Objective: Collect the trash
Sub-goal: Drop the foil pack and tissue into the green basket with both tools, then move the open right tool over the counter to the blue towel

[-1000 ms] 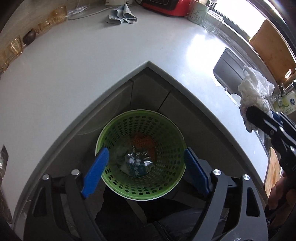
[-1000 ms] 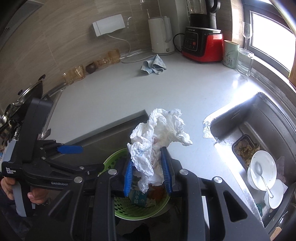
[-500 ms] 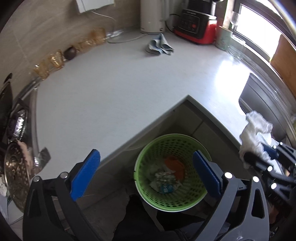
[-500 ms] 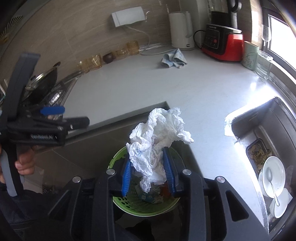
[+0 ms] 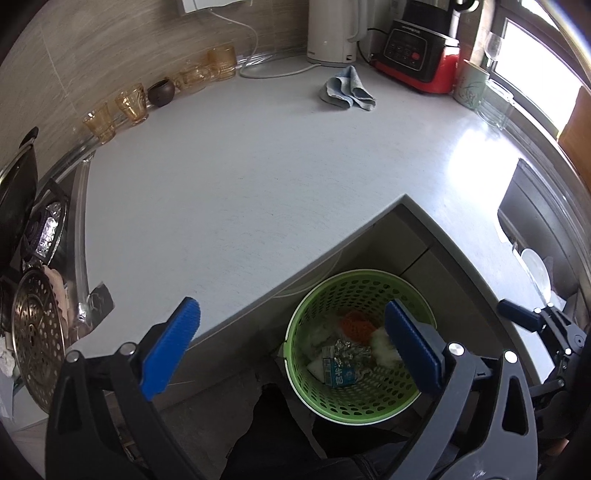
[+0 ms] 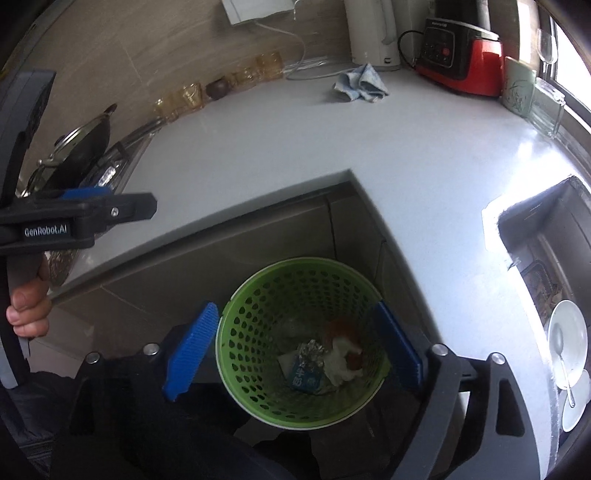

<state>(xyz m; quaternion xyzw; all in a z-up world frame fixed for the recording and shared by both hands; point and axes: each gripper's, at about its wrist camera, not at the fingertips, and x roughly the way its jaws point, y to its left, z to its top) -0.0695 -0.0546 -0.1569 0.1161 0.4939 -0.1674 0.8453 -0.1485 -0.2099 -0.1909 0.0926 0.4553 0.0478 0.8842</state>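
White tissue [image 6: 341, 363] is lying at the bottom of the green basket [image 6: 258, 295], crumpled, beside a foil wad [image 6: 310, 349], a blue-printed carton [image 6: 306, 376] and an orange-red scrap [image 6: 341, 326]. Basket is standing on the floor in the inner corner of the counter [image 6: 369, 147], just in front of the grey cabinet doors [image 6: 221, 258].

Right gripper [image 6: 291, 350] is pointing down over the basket mouth. Its jaws have just been opening and are standing wide apart, blue pads flanking the basket rim in view; nothing is sitting between them. In the left wrist view the tissue [image 5: 384, 349] is showing as a pale lump against the basket [image 5: 354, 284] wall, partly hidden behind one pad.

Left gripper [image 5: 291, 347] is hanging over the counter [image 5: 258, 177] edge, jaws spread wide, nothing between them; one pad is over the countertop, the other over the basket. A hand [image 6: 27, 306] is gripping its handle at the left edge of the right wrist view.

Farther out: a blue cloth [image 5: 349, 90] is lying on the counter near a white kettle [image 5: 332, 33] and a red-based blender [image 5: 421, 55]. Amber glasses [image 5: 129, 103] are lining the back wall. A lidded pan [image 6: 79, 147] is sitting on the stove at left. Sink [image 6: 546, 266] at right is holding a white bowl [image 6: 567, 339] with a spoon.
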